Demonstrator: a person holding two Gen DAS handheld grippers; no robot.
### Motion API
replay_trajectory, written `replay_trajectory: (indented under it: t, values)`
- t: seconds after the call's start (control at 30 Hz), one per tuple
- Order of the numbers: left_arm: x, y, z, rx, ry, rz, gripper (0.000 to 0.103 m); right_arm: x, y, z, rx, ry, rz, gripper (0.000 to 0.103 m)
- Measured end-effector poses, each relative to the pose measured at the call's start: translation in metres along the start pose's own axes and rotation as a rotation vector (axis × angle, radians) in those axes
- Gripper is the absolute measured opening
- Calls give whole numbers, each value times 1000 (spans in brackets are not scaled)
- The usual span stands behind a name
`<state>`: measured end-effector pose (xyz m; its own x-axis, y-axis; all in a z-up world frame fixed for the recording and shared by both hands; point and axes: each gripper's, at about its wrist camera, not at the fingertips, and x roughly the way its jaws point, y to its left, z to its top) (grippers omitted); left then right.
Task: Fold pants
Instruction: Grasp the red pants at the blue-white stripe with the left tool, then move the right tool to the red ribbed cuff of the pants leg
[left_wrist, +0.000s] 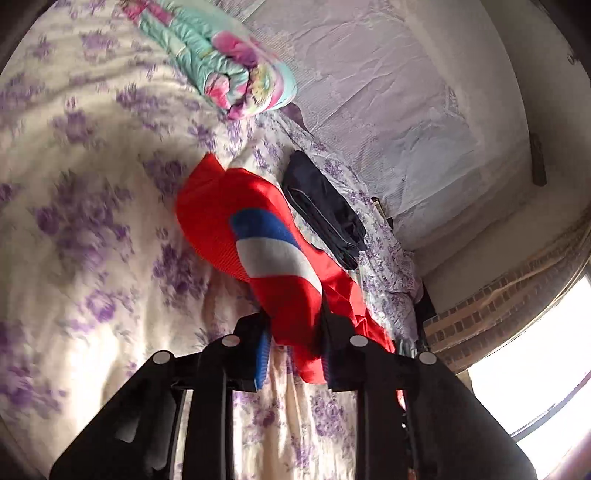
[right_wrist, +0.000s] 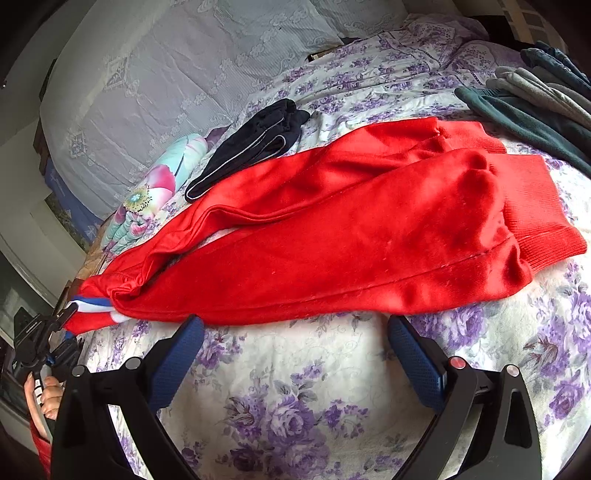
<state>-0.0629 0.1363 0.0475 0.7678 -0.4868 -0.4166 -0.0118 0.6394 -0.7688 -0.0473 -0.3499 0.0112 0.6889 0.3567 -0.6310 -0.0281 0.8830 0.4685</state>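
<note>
Red pants (right_wrist: 332, 240) lie stretched across the floral bed sheet (right_wrist: 295, 413), cuffs to the right and the blue-and-white striped waistband (right_wrist: 92, 304) at the far left. In the right wrist view, my left gripper (right_wrist: 72, 315), held by a hand (right_wrist: 44, 395), grips that striped end. In the left wrist view, the left gripper (left_wrist: 295, 347) is shut on the red pants (left_wrist: 221, 221), and the striped band (left_wrist: 273, 243) bunches up just ahead of the fingers. My right gripper (right_wrist: 295, 332) stands open just in front of the pants' near edge, with nothing between its blue pads (right_wrist: 181, 350).
A folded dark navy garment (right_wrist: 251, 147) lies behind the pants, with a rolled colourful quilt (right_wrist: 147, 195) beside it. Folded grey and teal clothes (right_wrist: 535, 96) are stacked at the far right. A lace-covered wall (left_wrist: 388, 92) borders the bed, and a bright window (left_wrist: 535, 369) is at the right.
</note>
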Motion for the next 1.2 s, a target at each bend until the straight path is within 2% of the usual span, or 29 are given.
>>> replay_trajectory:
  t: [0.07,0.13,0.23,0.33,0.4,0.43,0.47,0.5,0.57,0.6,0.67,0.73,0.77,0.83,0.97,1.03,1.13,1.2]
  values:
    - [-11,6,5,49,30,87,22,-3,-1,0,7,-6,12,100]
    - [-17,27,0,35,67,138,25,-9,-1,-3,12,-7,24,100]
    - [-16,65,-21,-11,102,130,31,-25,-1,-13,8,-12,49,100]
    - [-17,67,-28,40,43,119,36,-41,-5,-24,-12,9,24,100]
    - [-14,61,-31,83,8,118,50,-45,-9,-27,-17,44,22,100]
    - [-12,55,-34,121,-21,124,54,-43,-10,-26,-19,57,24,100]
    - [-11,48,-37,160,-38,133,63,-39,-10,-22,-21,74,21,100]
    - [-6,42,-38,193,-35,143,75,-32,-9,-16,-25,94,10,100]
    - [0,30,-41,261,0,129,89,-10,-3,2,-52,146,21,100]
    - [2,27,-42,279,8,132,91,4,1,18,-80,173,29,97]
    - [2,27,-42,280,13,138,91,13,8,59,-104,116,4,84]
    - [1,27,-42,279,10,132,91,7,13,110,-78,-9,46,84]
    - [1,27,-42,278,9,130,91,10,14,129,-77,-20,31,84]
    - [2,28,-43,276,10,133,91,21,8,152,-50,27,-23,84]
    - [2,28,-42,276,9,125,92,7,-1,133,-120,60,-11,84]
    - [4,27,-43,288,17,126,95,-4,-11,121,-114,58,7,84]
    - [8,24,-44,304,30,141,97,-18,-19,120,-64,29,47,86]
    - [7,25,-44,302,28,136,97,-19,-12,132,-67,-16,54,86]
